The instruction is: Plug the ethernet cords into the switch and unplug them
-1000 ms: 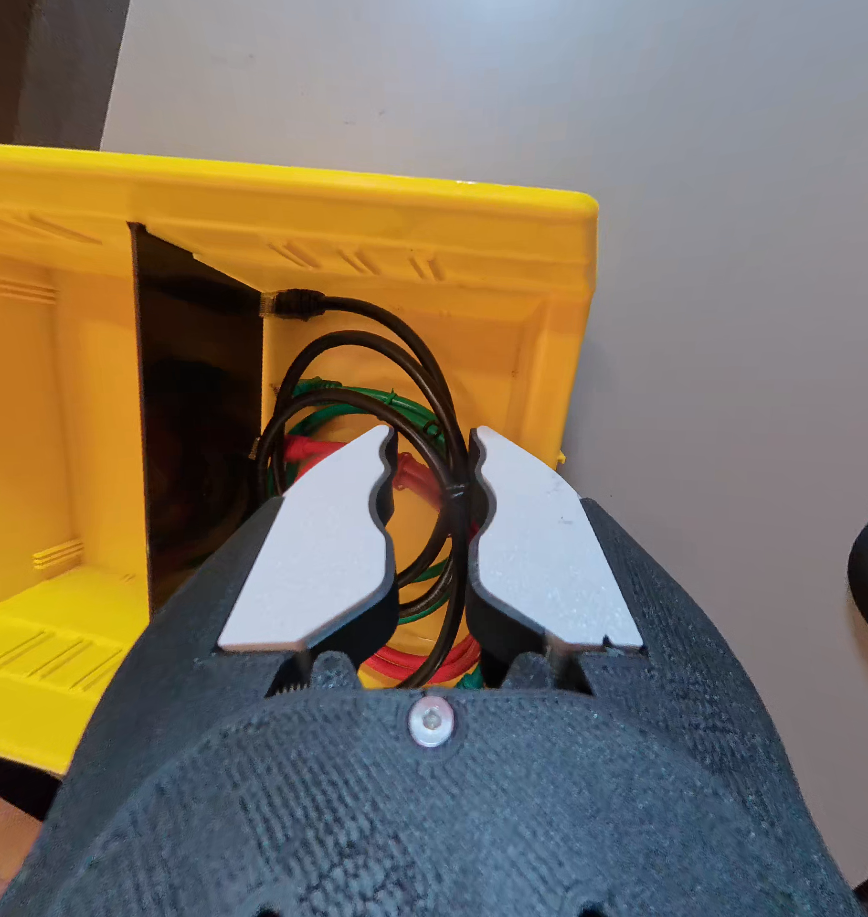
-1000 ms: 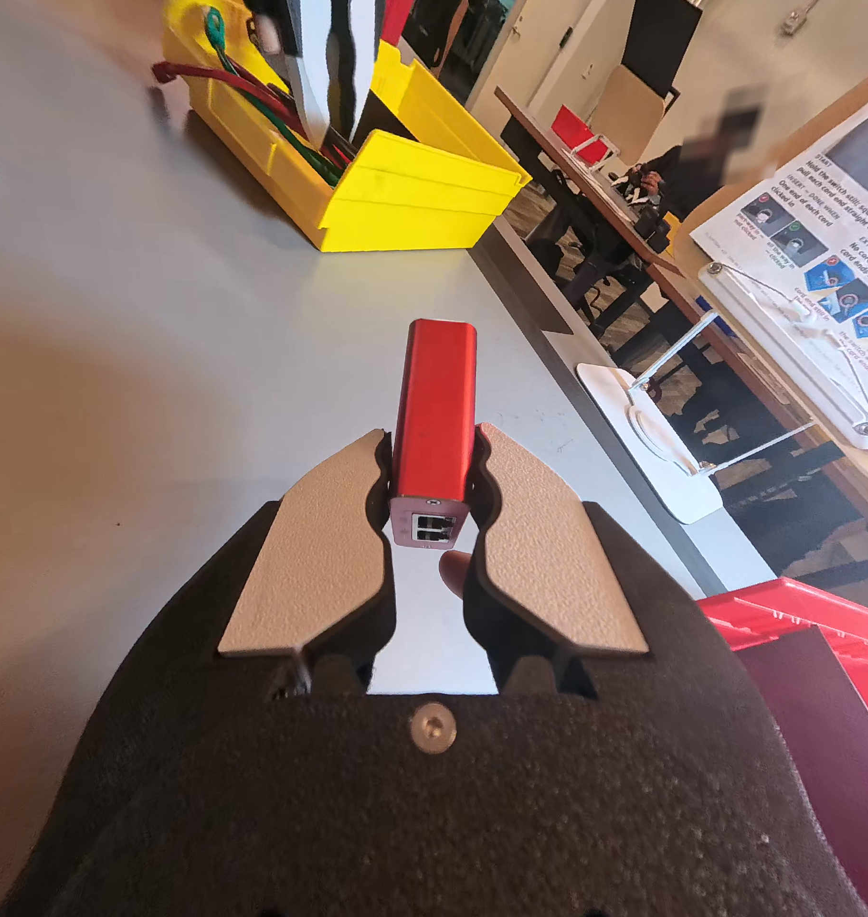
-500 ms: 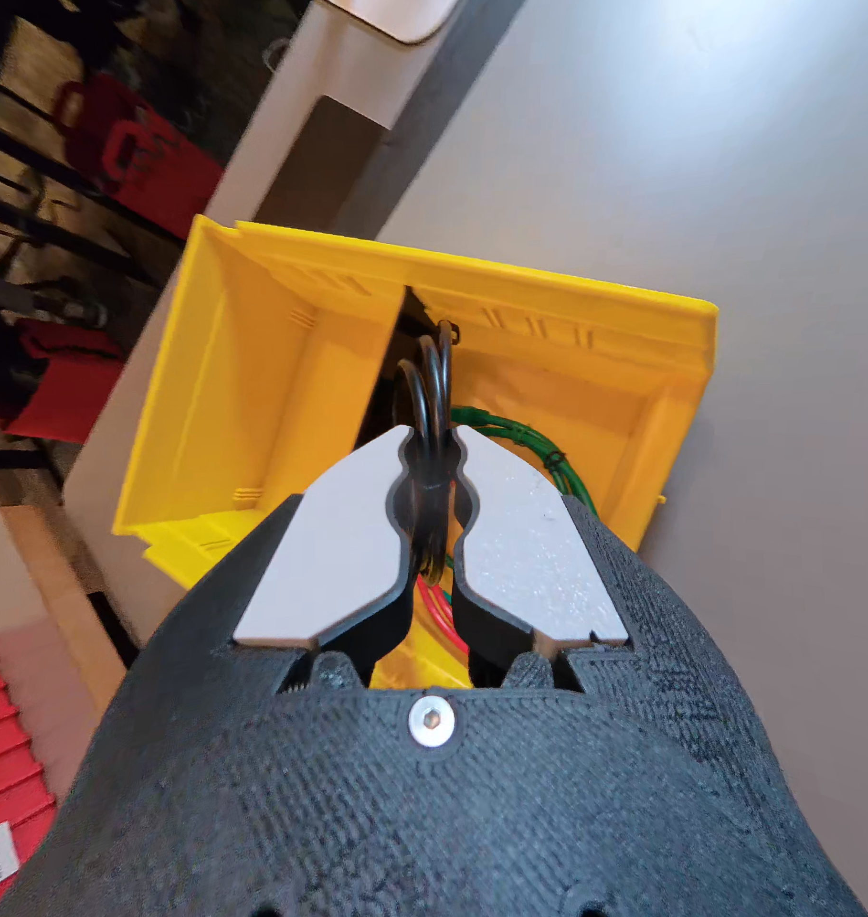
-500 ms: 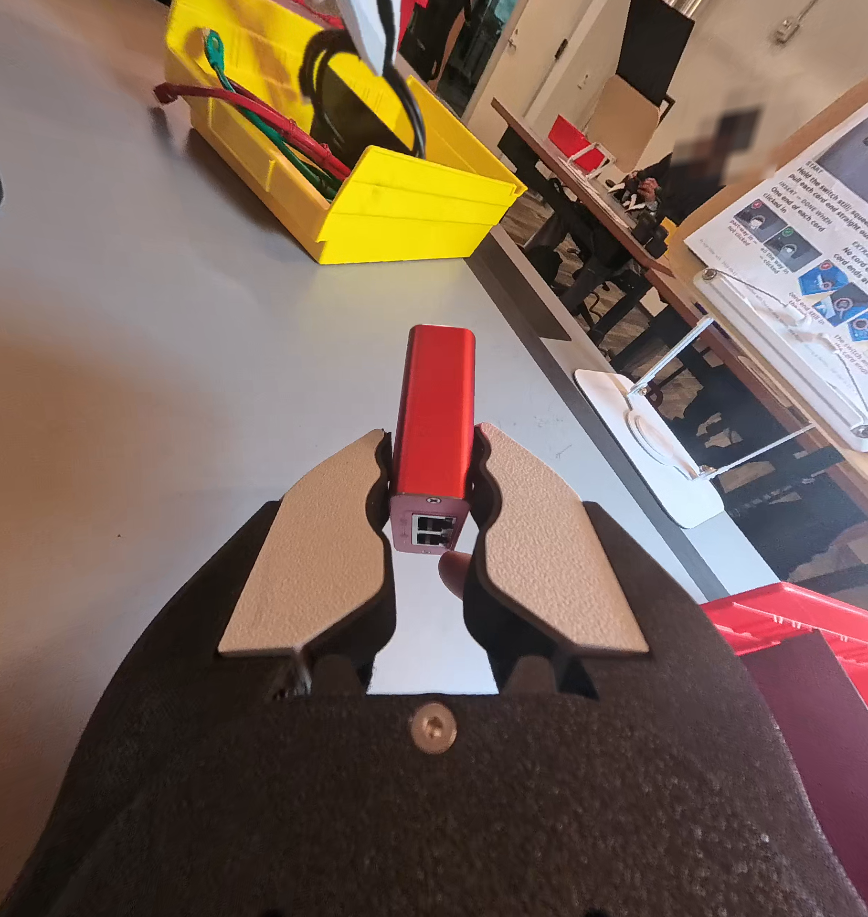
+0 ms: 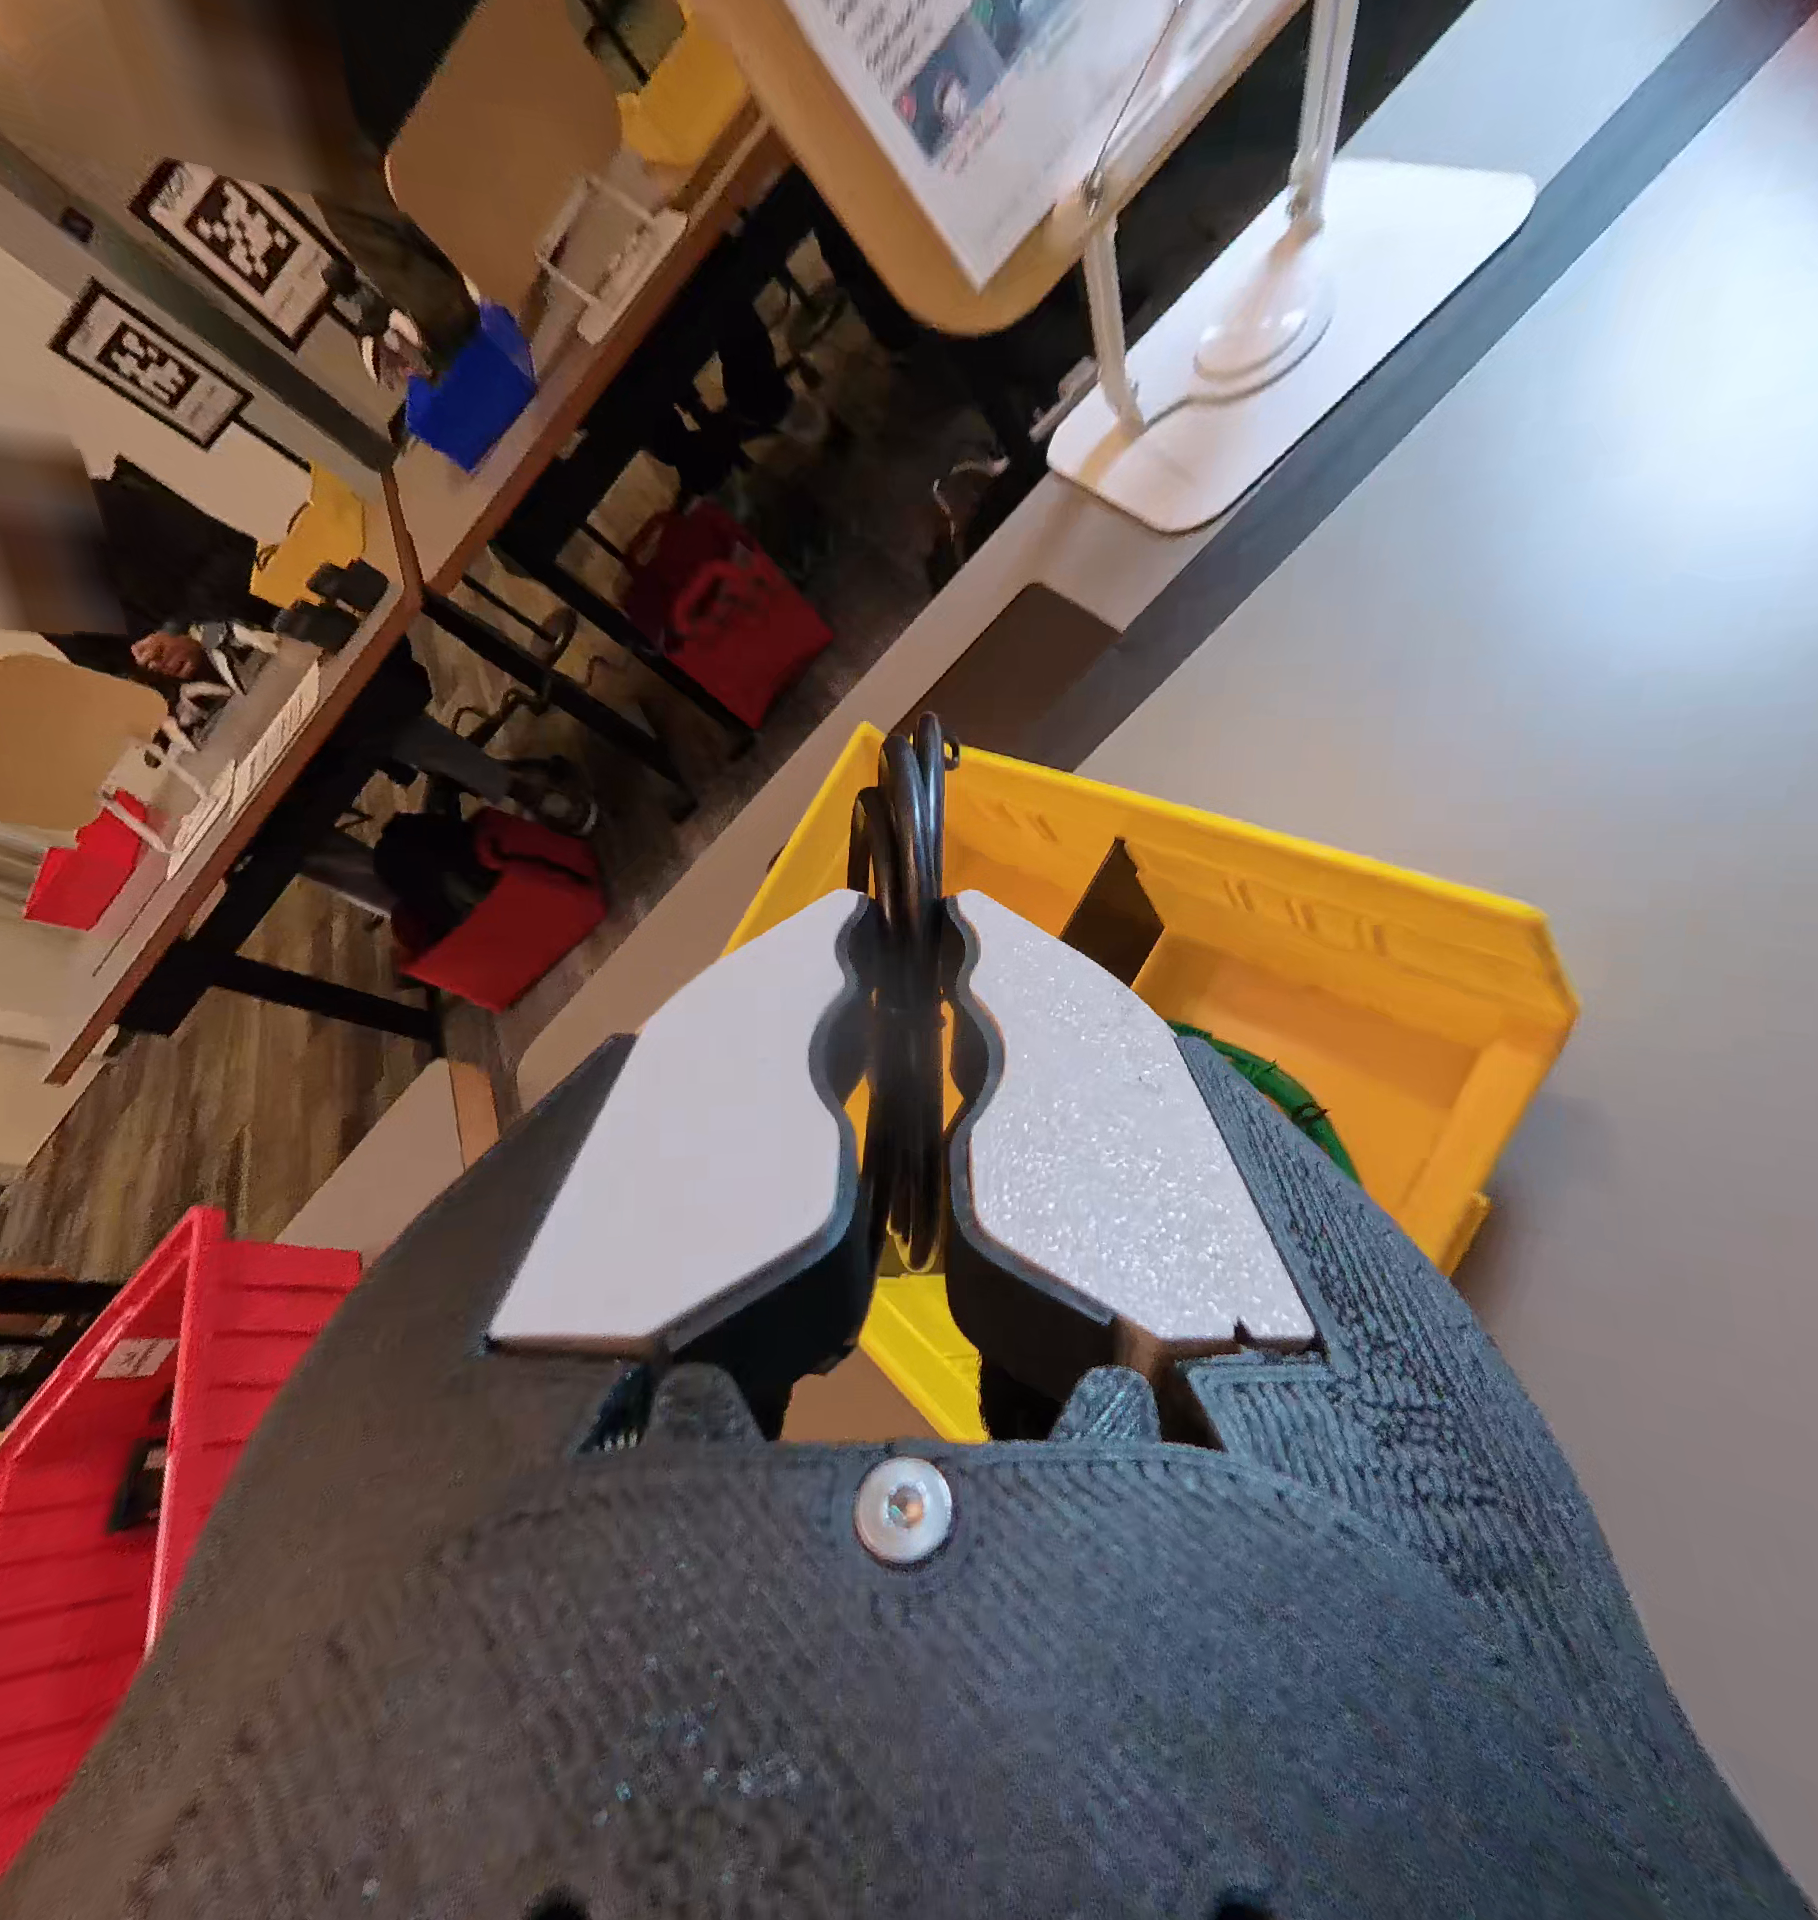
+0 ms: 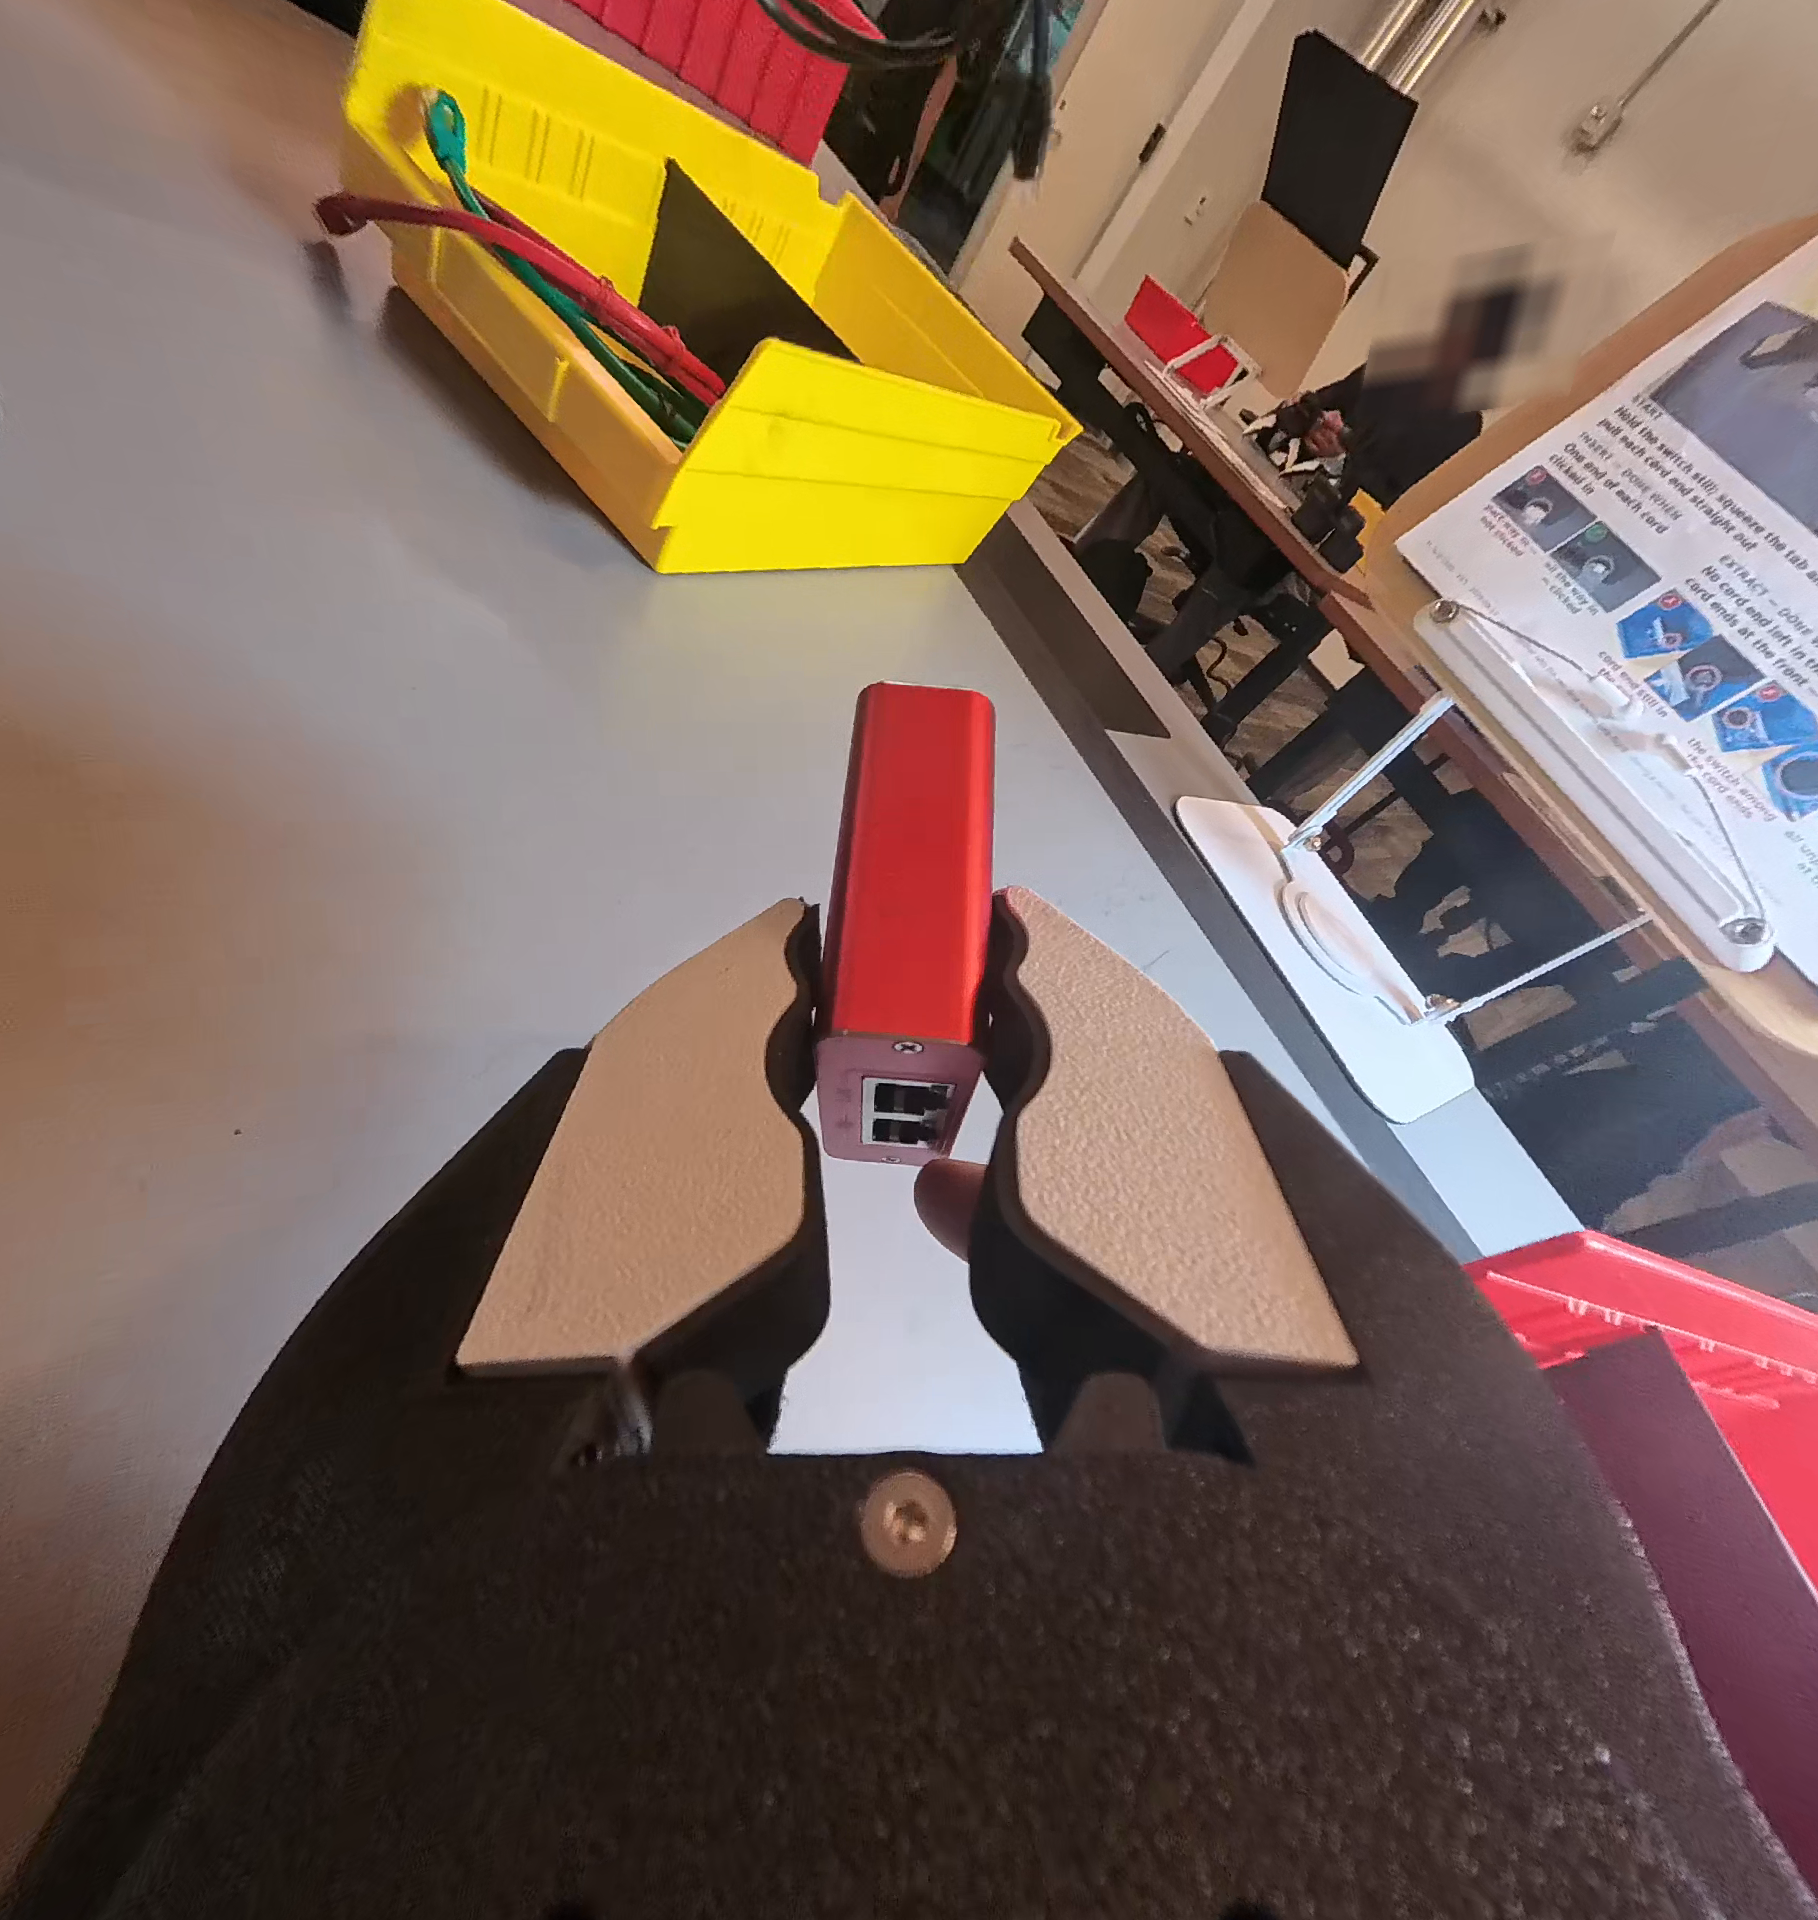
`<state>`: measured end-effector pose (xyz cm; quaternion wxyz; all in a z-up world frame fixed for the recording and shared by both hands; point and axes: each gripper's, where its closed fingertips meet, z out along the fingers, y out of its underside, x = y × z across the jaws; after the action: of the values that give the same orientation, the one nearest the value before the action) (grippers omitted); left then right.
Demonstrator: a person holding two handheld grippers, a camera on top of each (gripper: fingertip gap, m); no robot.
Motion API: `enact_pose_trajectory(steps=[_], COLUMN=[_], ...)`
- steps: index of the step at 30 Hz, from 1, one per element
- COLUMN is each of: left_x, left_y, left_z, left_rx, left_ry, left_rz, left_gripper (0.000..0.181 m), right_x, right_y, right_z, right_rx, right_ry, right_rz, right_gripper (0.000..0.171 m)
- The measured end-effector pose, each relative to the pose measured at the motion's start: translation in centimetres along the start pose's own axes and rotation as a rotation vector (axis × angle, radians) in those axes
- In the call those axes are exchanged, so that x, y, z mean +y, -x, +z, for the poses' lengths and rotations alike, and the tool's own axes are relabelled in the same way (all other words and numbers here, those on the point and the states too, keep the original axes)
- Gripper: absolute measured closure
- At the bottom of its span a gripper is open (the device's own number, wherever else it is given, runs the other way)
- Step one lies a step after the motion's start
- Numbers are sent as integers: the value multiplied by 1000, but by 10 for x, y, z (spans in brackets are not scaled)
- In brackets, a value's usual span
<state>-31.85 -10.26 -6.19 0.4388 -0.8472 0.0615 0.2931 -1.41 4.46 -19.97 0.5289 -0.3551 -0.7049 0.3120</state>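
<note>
My left gripper (image 5: 905, 920) is shut on a coiled black ethernet cord (image 5: 910, 821) and holds it in the air above the yellow bin (image 5: 1404, 935). A green cord (image 5: 1289, 1091) lies in that bin. My right gripper (image 6: 900, 920) is shut on the red switch (image 6: 910, 831), which points away over the grey table (image 6: 365, 779). The switch's ports (image 6: 900, 1112) face the camera. In the right wrist view the yellow bin (image 6: 863, 468) stands at the far left and holds a red cord (image 6: 572, 281) and a green cord (image 6: 463, 187).
A red bin (image 5: 74, 1507) sits by the left gripper, and another red bin (image 6: 1715, 1382) at the right gripper's lower right. A white stand (image 6: 1331, 977) with an instruction sheet (image 6: 1663, 623) stands at the table's far edge. Other tables and a person lie beyond.
My left gripper has lifted the black cord up out of the yellow bin and swung towards the table edge, leaving the right wrist view. The right gripper and switch have hardly moved.
</note>
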Motion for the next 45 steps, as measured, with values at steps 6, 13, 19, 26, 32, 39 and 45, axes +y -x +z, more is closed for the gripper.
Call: enact_pose_trajectory(steps=[6, 13, 19, 26, 32, 39, 45], left_x=[-50, -85, -49, -30, -12, -16, -22], left_y=[-30, -142, -266, -291, -305, -322, -318], left_z=[-40, -62, -32, 38, 78, 86, 87], left_rx=[78, 605, 1131, 1091, 991, 996, 980], left_ry=[-141, -236, -53, 22, 200, 193, 131], left_rz=[20, -176, -388, -475, -232, -118, -129], left_gripper=[169, 170, 170, 169, 169, 168, 168], right_x=[-10, -18, -2, 3, 5, 3, -1], right_y=[-12, -46, -66, -73, -75, -74, -70], right_z=[-9, -25, -31, -33, -35, -39, -39], right_rx=[35, 205, 291, 312, 317, 311, 300], right_ry=[-45, -59, -25, -14, -13, -30, -48], right_rz=[20, 67, 126, 134, 135, 124, 104], right_gripper=[143, 143, 143, 143, 143, 142, 143])
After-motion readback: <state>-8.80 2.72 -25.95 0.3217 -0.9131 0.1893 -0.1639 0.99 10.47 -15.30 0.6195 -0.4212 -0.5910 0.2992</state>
